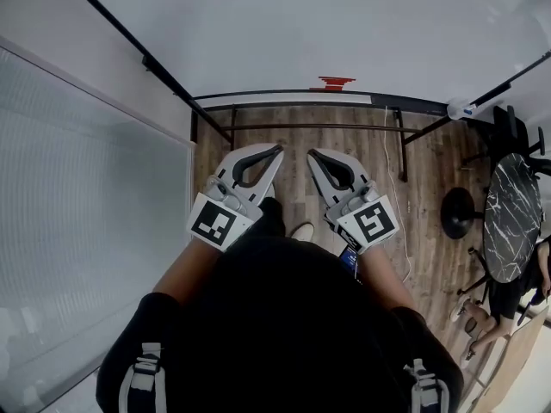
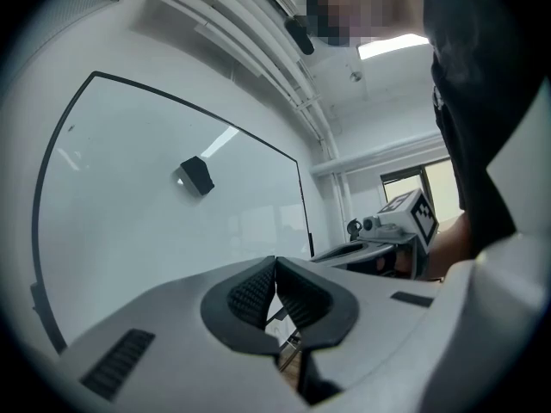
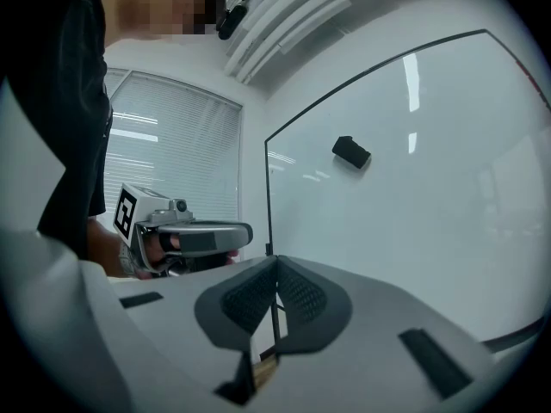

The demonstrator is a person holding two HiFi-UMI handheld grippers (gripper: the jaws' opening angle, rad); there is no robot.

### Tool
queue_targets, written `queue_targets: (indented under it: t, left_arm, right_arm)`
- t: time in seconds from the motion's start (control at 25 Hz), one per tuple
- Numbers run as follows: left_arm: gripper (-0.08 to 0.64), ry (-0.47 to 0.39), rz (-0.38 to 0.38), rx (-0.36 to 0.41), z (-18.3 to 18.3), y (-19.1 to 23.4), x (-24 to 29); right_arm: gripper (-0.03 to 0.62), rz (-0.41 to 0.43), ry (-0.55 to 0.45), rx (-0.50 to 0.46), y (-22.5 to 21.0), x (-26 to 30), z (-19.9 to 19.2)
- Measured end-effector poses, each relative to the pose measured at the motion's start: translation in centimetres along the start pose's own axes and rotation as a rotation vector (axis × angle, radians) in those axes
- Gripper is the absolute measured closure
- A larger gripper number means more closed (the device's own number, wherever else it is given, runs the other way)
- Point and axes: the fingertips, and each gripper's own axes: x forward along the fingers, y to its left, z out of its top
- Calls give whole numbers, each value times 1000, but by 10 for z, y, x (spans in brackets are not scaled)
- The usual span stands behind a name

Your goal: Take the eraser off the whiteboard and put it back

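The whiteboard [image 1: 344, 33] fills the far side of the head view, a broad white sheet in a thin dark frame, standing on a black stand [image 1: 301, 127] over the wooden floor [image 1: 430, 170]. White blinds [image 3: 172, 153] cover the window beside the board's left edge. The left gripper [image 1: 274, 151] and right gripper [image 1: 313, 155] are held side by side, near each other and pointing level at the board, both well apart from it. Each gripper's fingers are pressed together at the tips with nothing between them: the left fingers [image 2: 250, 295] and the right fingers [image 3: 301, 295] alike. The eraser [image 2: 196, 175], a small dark block, sits on the whiteboard's face, high up and tilted.
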Motion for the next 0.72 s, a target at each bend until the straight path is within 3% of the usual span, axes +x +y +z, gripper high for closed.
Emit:
queue_targets:
  t: [0.2,0.4,0.72]
  left_arm:
    - [555,-18,-15,-17,-4,37,25]
    - [555,-58,-46,-4,8,82,51]
    - [555,-91,-59,43,29,155,89]
  right_arm:
    - [589,-42,9,-40,-25,25,8]
    - [589,-141,49,-123,-63,54,28]
    - [588,-249,-12,-294,-116,109,87]
